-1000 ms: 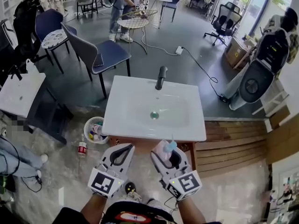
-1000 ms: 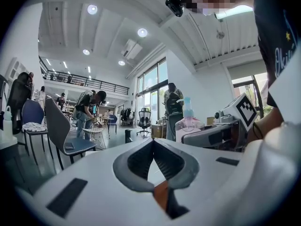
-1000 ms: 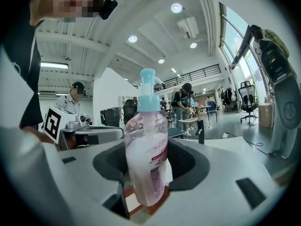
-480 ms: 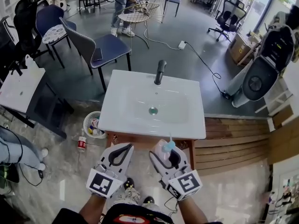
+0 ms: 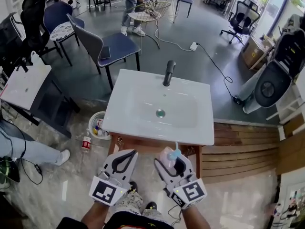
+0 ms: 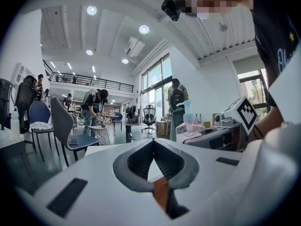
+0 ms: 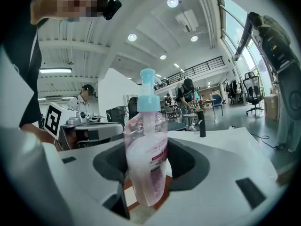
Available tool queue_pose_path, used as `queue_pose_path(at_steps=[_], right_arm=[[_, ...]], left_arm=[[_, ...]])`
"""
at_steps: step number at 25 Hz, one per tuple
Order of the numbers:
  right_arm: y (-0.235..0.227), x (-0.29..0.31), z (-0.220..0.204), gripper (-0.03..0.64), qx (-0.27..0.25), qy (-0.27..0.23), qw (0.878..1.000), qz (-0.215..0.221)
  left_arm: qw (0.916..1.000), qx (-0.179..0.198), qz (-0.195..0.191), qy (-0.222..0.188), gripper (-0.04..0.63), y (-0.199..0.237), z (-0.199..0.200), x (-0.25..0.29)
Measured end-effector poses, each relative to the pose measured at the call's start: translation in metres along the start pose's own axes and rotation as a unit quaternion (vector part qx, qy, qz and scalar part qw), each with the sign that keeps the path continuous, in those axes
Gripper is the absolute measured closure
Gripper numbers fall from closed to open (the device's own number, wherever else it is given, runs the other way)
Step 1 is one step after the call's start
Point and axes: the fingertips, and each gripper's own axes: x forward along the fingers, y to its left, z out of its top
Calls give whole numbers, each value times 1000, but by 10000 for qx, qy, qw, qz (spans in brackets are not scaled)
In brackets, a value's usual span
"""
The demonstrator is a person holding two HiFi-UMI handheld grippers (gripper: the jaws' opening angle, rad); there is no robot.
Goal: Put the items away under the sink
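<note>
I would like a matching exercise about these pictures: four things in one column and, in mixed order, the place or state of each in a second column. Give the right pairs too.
Column one
1. pump bottle
2. left gripper
3. faucet
4. basket

Column two
a. on the floor beside the sink
b. jaws shut, nothing between them
c. black, at the sink's far edge
d. clamped in the right gripper

Pairs: 1-d, 2-b, 3-c, 4-a

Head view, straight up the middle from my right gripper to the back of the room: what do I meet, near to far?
pump bottle in the right gripper → sink → drain → faucet → blue chair → round wire table
</note>
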Motion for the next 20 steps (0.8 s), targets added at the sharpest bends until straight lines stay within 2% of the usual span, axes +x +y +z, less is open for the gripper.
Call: queue_pose_path(at_steps=[9,20], right_arm=[[-11,-7,-16,383,3,15,10000,-35],[-21,-16,-43,385,76,82,9998,-179]], left_arm=[[9999,-37,106,49,588,-5,-18,4],[9999,-53,64,97,588,-16,-42,11]])
